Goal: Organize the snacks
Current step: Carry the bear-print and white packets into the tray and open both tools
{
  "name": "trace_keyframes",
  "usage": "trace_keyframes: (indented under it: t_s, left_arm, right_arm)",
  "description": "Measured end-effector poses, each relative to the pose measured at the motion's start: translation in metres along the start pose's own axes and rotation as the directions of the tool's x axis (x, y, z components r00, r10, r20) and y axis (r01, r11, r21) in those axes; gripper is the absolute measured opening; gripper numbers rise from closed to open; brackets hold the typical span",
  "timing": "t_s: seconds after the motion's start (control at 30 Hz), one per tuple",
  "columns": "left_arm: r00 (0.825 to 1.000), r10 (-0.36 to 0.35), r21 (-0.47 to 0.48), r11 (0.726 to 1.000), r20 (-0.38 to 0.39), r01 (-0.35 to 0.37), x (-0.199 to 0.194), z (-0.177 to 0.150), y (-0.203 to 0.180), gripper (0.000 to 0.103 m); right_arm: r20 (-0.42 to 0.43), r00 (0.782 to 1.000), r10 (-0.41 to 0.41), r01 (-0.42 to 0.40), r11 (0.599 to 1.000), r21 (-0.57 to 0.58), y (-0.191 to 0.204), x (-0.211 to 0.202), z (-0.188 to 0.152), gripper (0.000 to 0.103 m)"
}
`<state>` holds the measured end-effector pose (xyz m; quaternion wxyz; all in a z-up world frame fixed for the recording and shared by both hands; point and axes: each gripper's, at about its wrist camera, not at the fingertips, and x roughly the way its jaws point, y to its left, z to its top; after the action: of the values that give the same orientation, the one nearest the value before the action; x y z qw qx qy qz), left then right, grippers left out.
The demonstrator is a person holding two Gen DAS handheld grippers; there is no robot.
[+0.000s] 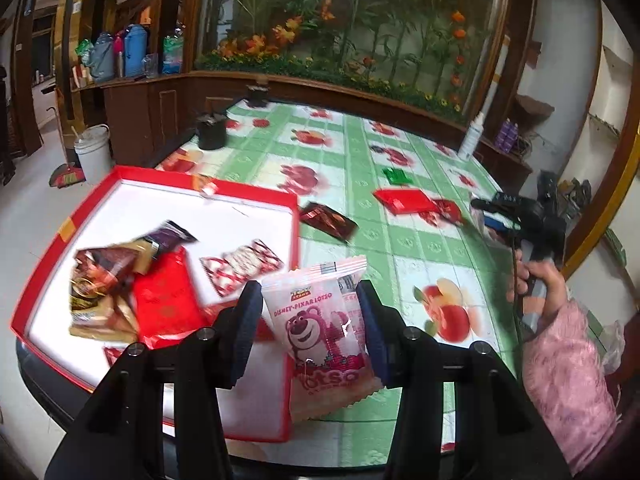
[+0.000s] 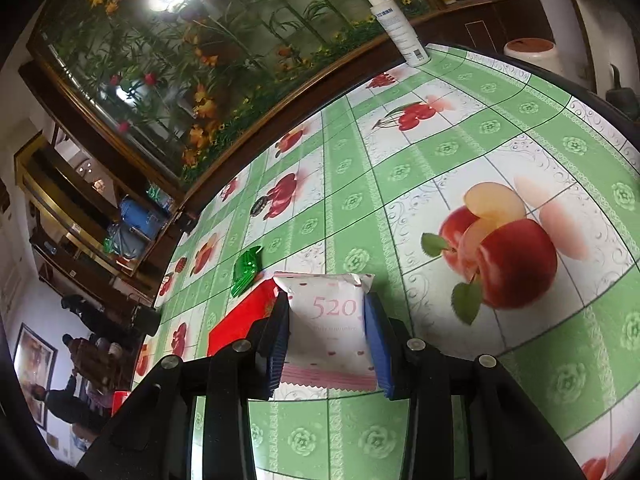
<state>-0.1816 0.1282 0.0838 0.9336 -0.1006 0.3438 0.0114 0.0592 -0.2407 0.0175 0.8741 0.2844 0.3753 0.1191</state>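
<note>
Left wrist view: close, looks down over the box (image 1: pixel 120 184) across the worktop (image 1: pixel 352 168). Right wrist view: tilted, low over the worktop (image 2: pixel 400 208). Both show the spray bottle (image 1: pixel 472 136) (image 2: pixel 396 28).

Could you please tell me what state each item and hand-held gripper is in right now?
Left hand-held gripper: shut on Lotso packet.
Right hand-held gripper: shut on 520 packet.
Red tray: open, holding several snacks.
Green candy: loose on tablecloth.

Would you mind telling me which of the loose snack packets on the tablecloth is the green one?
It is the small green packet, lying farthest back on the tablecloth, beyond the flat red packet. The other loose ones are red or dark brown.
</note>
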Motion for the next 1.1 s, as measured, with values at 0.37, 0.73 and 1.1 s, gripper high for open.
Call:
trace_keyframes:
  t_s: [0.37, 0.73, 1.1]
  left_arm:
    - [0.987, 0.138, -0.122, 0.984, 0.083, -0.128, -0.012, 0.021, 0.068, 0.047]
    - [0.906, 0.4, -0.202, 0.907, 0.142, -0.369, -0.019, 0.033, 0.122, 0.047]
    - [0.89, 0.448, -0.178, 0.886, 0.083, -0.429, 0.006, 0.024, 0.133, 0.047]
  right_arm:
    - [-0.15, 0.936, 0.318, -0.338, 0.932, -0.133, 0.155, 0.03, -0.081, 0.037]
    - [-0.459, 0.776, 0.433, -0.607, 0.71, -0.356, 0.287, 0.042, -0.191, 0.036]
    - [-0.558, 0.783, 0.276, -0.591, 0.61, -0.528, 0.297, 0.045, -0.251, 0.037]
